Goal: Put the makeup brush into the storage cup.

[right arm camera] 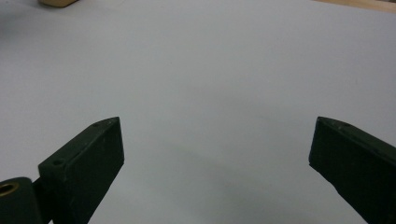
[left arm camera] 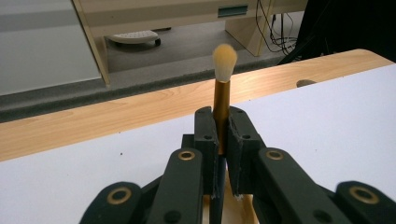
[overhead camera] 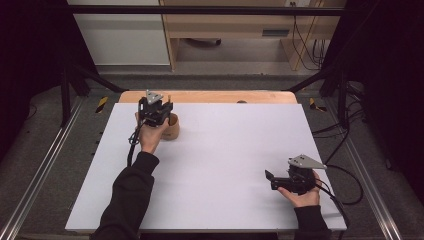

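A makeup brush [left arm camera: 222, 93] with a gold handle and a pale fluffy tip stands upright between the jaws of my left gripper [left arm camera: 223, 133], which is shut on its handle. In the high view that left gripper [overhead camera: 156, 111] sits at the far left of the table, directly over a round wooden cup [overhead camera: 171, 127]. The cup's pale wood also peeks out below the jaws [left arm camera: 236, 210]. My right gripper [overhead camera: 270, 179] rests low at the front right of the white sheet. Its jaws stand wide apart, and only bare sheet lies between them [right arm camera: 217, 154].
A white sheet [overhead camera: 225, 160] covers most of the wooden table [overhead camera: 210, 96], whose far edge shows beyond it. A small hole [left arm camera: 306, 83] sits in that wooden strip. Cables trail off the right side [overhead camera: 345, 185]. A wooden shelf unit [overhead camera: 240, 30] stands on the floor behind.
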